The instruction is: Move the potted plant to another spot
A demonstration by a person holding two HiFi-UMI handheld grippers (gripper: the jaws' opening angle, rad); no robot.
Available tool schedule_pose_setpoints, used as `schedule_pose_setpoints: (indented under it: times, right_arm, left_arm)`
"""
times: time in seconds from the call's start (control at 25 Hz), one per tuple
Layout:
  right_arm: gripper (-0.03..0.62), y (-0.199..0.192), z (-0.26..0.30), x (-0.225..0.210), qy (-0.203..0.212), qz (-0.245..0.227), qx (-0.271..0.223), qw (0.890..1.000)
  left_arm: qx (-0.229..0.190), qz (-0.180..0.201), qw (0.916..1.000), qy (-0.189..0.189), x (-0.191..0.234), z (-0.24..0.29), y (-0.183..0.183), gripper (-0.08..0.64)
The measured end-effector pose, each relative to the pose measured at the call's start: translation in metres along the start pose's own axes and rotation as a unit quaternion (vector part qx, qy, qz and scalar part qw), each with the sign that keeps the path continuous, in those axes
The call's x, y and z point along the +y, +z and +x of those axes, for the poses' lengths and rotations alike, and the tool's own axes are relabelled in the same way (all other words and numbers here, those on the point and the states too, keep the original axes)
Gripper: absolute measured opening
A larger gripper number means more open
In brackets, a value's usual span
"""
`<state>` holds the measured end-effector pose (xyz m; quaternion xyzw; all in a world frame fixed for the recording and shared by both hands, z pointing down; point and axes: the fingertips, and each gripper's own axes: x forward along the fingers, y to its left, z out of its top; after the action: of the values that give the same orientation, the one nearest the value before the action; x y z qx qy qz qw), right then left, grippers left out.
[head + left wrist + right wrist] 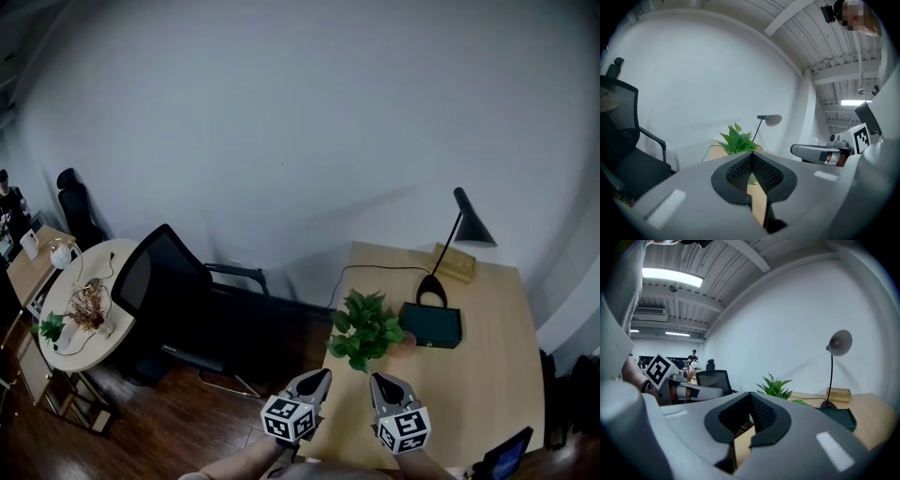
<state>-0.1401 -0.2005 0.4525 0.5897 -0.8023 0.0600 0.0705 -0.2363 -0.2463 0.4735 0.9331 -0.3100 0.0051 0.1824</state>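
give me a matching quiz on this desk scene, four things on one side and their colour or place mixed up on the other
Things:
1. potted plant
2. desk lamp
3. box
4. office chair

Colour or place:
A. black, standing off the desk, to its left
B. dark green and flat, just right of the plant
C. black cone shade, base behind the box
D. green leaves, near the desk's left edge

Pairs: 1-D, 2-C, 3-B, 4-A
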Motion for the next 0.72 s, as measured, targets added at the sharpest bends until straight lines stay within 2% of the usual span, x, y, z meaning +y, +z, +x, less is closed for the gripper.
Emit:
schedule_pose_setpoints:
  times: [0.24,0.44,0.72]
  right_arm:
    - [0.006,0.0,-0.001,0.002,-0.005,0.0,0.002,1.0]
    - [0.006,-0.008,-0.016,-0.002,-0.025,0.006,0.012,1.0]
    - [0.006,-0.022,-0.056,-0.018,-0.04,0.012,0.019,0.999]
  left_arm:
    - [0.001,-0.003,1.0,-0.001,0.002,-0.003,0.001,-0.006]
    - [0.01,-0.012,0.9998,-0.012,-0.008,-0.004,-0.008,-0.006]
    - [0.021,-0.012,0.9994,-0.025,-0.051,-0.005,-0.028,-0.006]
